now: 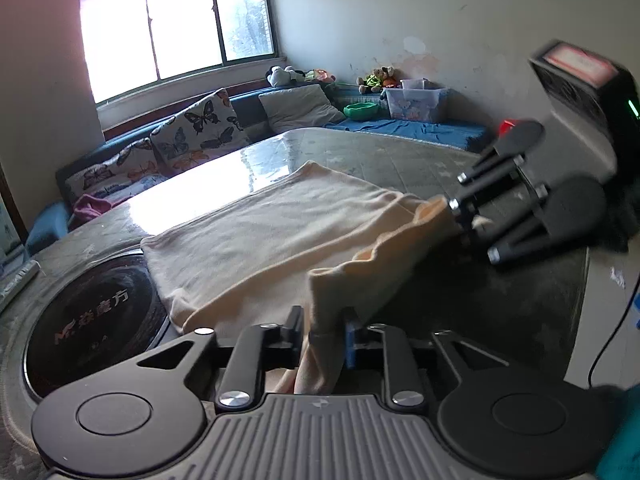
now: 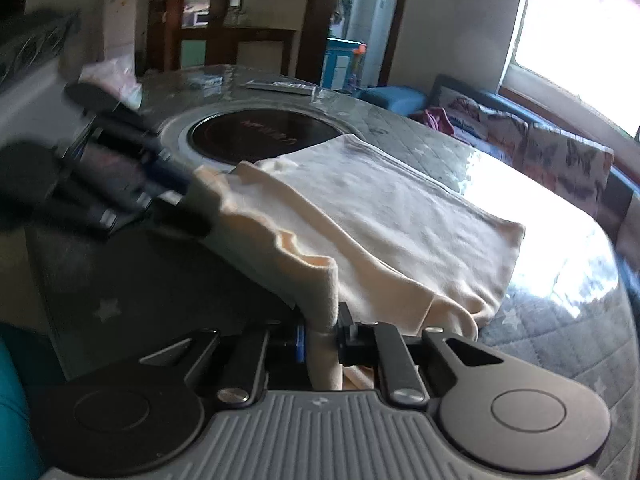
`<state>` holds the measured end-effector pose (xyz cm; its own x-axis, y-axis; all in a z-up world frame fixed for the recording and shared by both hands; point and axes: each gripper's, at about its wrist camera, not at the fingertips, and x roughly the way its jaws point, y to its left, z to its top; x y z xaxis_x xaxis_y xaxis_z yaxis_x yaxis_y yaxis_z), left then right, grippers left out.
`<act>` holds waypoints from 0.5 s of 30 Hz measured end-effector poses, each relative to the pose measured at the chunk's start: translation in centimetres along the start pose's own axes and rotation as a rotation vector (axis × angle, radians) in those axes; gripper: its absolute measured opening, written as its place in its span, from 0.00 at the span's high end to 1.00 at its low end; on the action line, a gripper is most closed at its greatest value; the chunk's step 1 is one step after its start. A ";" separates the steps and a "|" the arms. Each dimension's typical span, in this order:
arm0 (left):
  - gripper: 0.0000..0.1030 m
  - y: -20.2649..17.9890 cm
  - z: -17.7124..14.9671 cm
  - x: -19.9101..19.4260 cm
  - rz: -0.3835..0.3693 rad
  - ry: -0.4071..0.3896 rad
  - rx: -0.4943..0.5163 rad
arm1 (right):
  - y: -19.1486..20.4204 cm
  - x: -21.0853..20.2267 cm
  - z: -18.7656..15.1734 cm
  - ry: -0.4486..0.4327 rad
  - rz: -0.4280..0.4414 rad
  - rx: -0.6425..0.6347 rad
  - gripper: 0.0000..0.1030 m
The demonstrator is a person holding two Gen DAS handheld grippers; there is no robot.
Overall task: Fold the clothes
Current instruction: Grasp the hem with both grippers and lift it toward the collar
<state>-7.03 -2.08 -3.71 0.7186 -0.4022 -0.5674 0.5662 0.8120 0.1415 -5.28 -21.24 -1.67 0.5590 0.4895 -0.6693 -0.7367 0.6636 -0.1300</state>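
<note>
My left gripper [image 1: 326,334] is clamped on a corner of the cream-coloured soft fabric garment [image 1: 260,236]; cloth bunches between the two black fingers and runs back toward the cam. My right gripper [image 2: 322,336] is pinched on the other near corner of the same garment, fabric pulled up in a narrow fold between its fingers. No earlier pic, so I'm only reading what's here.

Each cam also catches the opposite gripper: in the left wrist view the right one sits at the far right w/ the cream edge at its tips; in the right wrist view the left one is at the left, blurred.

The garment lies mostly flat on the grey quilted-cover desk [image 1: 420,152] w/ a glossy clear sheet over it. The near edge is lifted off the desk and sags in ripples between the two grippers. The far part overlaps the rim of a round black glass induction hob [image 1: 92,316] set into the desk.

Bkgd: butterfly-print cushions [image 1: 200,128] on a blue sofa under a bright window [image 1: 176,20].
</note>
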 end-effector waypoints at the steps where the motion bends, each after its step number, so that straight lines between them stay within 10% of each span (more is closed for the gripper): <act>1: 0.71 -0.2 -0.3 -0.1 0.007 0.003 0.008 | -0.2 0.0 0.1 0.000 0.006 0.017 0.88; 11: 0.63 -1.2 -2.5 -0.4 0.071 0.019 0.141 | -0.7 -0.3 1.0 0.000 0.013 0.085 0.88; 15: 0.89 -0.8 -2.9 -0.3 0.062 0.021 0.153 | -0.4 -0.5 0.9 -0.005 0.005 0.090 0.89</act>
<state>-8.85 -1.40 -5.98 0.7463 -0.3428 -0.5706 0.5771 0.7603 0.2981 -4.91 -21.31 -0.59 0.5570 0.4956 -0.6664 -0.7025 0.7091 -0.0598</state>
